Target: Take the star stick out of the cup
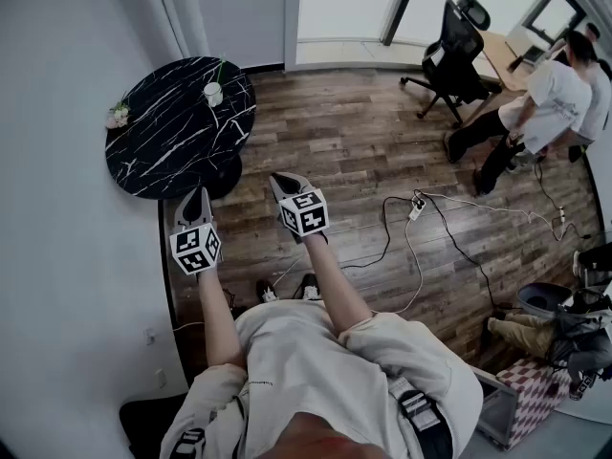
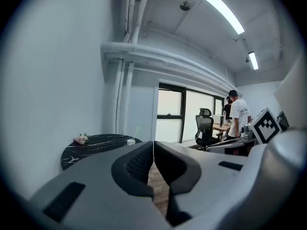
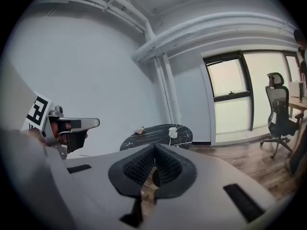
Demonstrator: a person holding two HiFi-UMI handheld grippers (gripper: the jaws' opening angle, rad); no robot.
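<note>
A white cup (image 1: 213, 94) stands near the far edge of a round black marble table (image 1: 172, 142), with a thin pale green stick (image 1: 220, 71) rising out of it. The cup (image 3: 173, 132) and its stick (image 3: 179, 120) also show in the right gripper view, and the cup (image 2: 131, 141) shows small in the left gripper view. My left gripper (image 1: 200, 194) and right gripper (image 1: 279, 182) hover over the wood floor short of the table, both shut and empty. In their own views the left gripper (image 2: 153, 143) and right gripper (image 3: 154, 147) have jaws meeting at the tips.
A small pink flower bunch (image 1: 117, 115) lies at the table's left edge. A black office chair (image 1: 455, 48) and people (image 1: 550, 94) by a desk are at the far right. Cables and a power strip (image 1: 417, 206) trail across the floor. A white wall (image 1: 57, 208) runs along the left.
</note>
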